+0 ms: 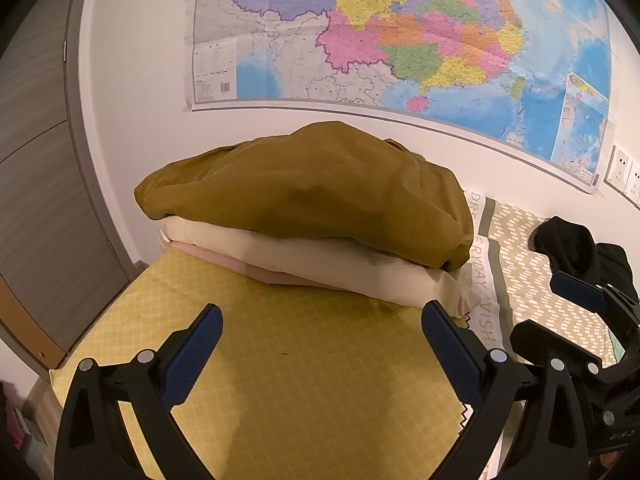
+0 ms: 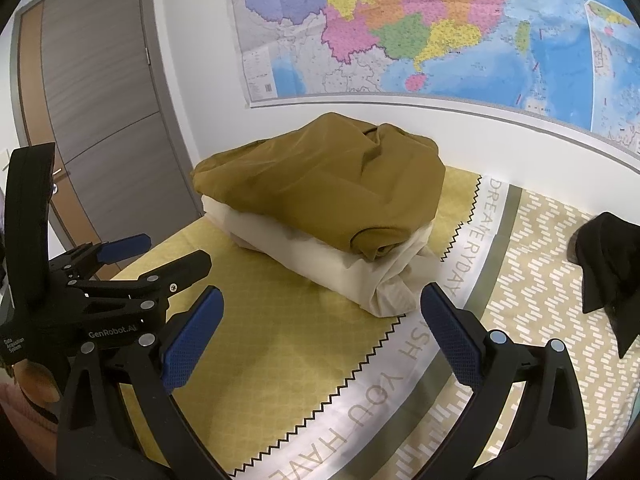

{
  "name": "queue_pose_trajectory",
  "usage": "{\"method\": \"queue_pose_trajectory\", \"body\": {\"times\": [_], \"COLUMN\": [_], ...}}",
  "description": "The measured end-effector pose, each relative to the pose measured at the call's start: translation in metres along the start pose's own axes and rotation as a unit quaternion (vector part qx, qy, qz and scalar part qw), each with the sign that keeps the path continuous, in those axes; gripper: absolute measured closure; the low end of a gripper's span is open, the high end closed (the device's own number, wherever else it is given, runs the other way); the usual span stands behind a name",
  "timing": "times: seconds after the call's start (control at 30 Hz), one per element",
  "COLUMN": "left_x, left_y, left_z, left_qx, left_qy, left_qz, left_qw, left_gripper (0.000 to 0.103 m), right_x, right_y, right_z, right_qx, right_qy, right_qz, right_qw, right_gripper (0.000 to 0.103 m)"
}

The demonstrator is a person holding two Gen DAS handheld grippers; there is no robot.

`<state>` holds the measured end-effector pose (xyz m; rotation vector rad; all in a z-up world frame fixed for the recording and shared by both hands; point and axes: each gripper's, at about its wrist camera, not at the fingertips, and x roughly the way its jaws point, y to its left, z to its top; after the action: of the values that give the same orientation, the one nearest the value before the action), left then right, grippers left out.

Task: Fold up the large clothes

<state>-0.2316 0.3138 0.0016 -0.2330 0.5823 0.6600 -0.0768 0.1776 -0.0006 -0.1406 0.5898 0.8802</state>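
Door (image 2: 104,120) panels in grey and brown fill the far left, beside a white wall. Next comes the left gripper (image 1: 322,344), hovering low over the yellow diamond-patterned bedspread (image 1: 280,380) with its blue-padded fingers (image 1: 192,360) spread wide apart and nothing between them. Ahead of it, toward the wall, sits a stack of folded clothes: an olive-brown garment (image 1: 312,192) on top, a cream one (image 1: 320,260) under it, and a pink one (image 1: 224,266) at the bottom, its edge just showing. From the right wrist view the olive-brown piece looks loosely folded, with a rolled edge at its near right corner, and the cream layer bulges out beneath it. Above the stack a large coloured map (image 1: 400,32) hangs on the wall. Right of the stack the bedspread ends in a zigzag edge against a white band printed with grey letters (image 2: 384,384), then a beige cover (image 2: 540,320) with white dashes. The right gripper (image 2: 322,340) hovers over this seam, its fingers (image 2: 452,340) likewise wide apart and empty. Farthest right, a crumpled black garment (image 2: 608,260) lies on the beige cover, well apart from the stack.
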Motion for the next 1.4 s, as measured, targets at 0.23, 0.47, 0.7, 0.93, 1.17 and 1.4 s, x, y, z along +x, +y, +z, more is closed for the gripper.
{"method": "queue_pose_trajectory", "body": {"times": [0.23, 0.47, 0.7, 0.93, 1.17, 1.4], "left_x": [0.0, 0.0007, 0.0024, 0.003, 0.004, 0.004], "left_y": [-0.001, -0.0012, -0.0023, -0.002, -0.0019, -0.0023], "left_z": [-0.0001, 0.0006, 0.0001, -0.0004, -0.0017, -0.0019], "left_qx": [0.0, 0.002, 0.003, 0.002, 0.003, 0.003], "left_qy": [0.0, 0.001, 0.004, 0.005, 0.006, 0.006], "left_qz": [0.002, 0.001, 0.0, 0.001, 0.0, 0.0], "left_qw": [1.0, 1.0, 1.0, 1.0, 1.0, 1.0], "left_gripper": [0.007, 0.007, 0.007, 0.007, 0.007, 0.007], "right_x": [0.0007, 0.0012, 0.0012, 0.0017, 0.0021, 0.0027], "right_y": [0.0007, 0.0005, -0.0001, -0.0004, -0.0003, 0.0007], "right_z": [0.0, 0.0005, 0.0, -0.001, -0.001, -0.0022], "right_qx": [-0.002, 0.001, 0.0, 0.001, 0.0, 0.001], "right_qy": [0.0, 0.001, 0.001, 0.003, 0.003, 0.004], "right_qz": [0.003, 0.003, 0.004, 0.005, 0.007, 0.006], "right_qw": [1.0, 1.0, 1.0, 1.0, 1.0, 1.0], "right_gripper": [0.006, 0.006, 0.006, 0.006, 0.006, 0.006]}}
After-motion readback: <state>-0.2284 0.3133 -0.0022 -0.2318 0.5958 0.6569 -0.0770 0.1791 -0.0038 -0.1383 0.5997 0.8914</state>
